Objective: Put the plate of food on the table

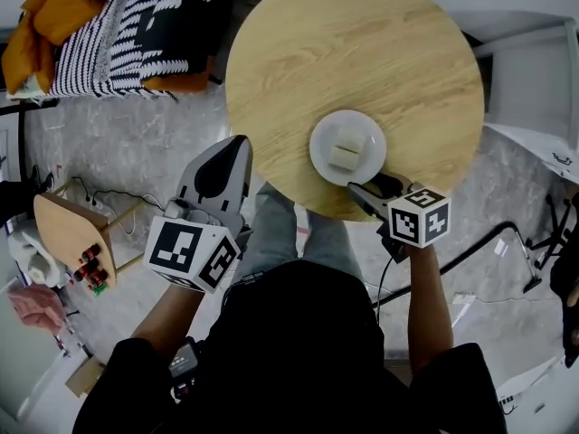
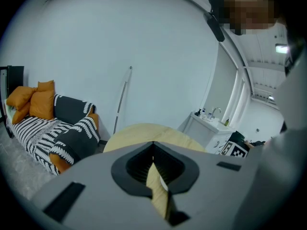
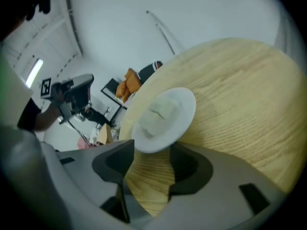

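Round wooden table [image 1: 362,52], person standing at its near edge. White plate [image 1: 318,147] sits flat on the tabletop, near that edge, with pale blocks of food [image 1: 346,148] on it. Right gripper [image 1: 371,188] low over the table, jaws spread wide; the plate's near rim lies at their mouth, pads not pressing it. Left gripper [image 1: 237,147] held off the table's left side, jaws drawn together, nothing between them.

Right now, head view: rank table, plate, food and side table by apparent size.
1. table
2. plate and side table: these look alike, and the side table stands lower, farther from the camera, so they are unranked
3. food
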`<state>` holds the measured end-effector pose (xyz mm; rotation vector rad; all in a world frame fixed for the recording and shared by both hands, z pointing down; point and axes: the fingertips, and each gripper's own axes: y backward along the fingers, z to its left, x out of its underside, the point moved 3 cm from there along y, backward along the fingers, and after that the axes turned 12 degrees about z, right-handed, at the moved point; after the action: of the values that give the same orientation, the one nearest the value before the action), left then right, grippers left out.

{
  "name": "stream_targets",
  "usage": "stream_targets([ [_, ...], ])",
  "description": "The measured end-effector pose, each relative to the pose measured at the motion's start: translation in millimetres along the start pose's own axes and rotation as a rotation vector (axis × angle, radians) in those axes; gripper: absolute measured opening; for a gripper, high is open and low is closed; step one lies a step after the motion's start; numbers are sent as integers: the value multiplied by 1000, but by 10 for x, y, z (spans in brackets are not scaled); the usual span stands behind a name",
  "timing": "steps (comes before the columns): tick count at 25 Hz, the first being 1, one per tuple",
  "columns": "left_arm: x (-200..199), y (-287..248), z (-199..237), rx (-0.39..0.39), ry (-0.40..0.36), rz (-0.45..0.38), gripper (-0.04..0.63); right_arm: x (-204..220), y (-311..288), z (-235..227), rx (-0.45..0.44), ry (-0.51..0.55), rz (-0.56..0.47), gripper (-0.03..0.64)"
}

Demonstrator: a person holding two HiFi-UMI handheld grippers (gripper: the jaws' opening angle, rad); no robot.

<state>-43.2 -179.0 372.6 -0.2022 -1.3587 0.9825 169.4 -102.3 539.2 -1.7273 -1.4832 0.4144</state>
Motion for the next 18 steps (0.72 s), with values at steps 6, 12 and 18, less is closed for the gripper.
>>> stream_targets([
  [6,7,28,20,1,4,-13,6,30,-66,43,136,172,146,231],
  [12,-37,29,8,12,15,-20,5,2,-42,-6,133,79,118,222],
  [18,-133,116,1,14,4,-35,5,48,-35,-42,172,30,144,209],
])
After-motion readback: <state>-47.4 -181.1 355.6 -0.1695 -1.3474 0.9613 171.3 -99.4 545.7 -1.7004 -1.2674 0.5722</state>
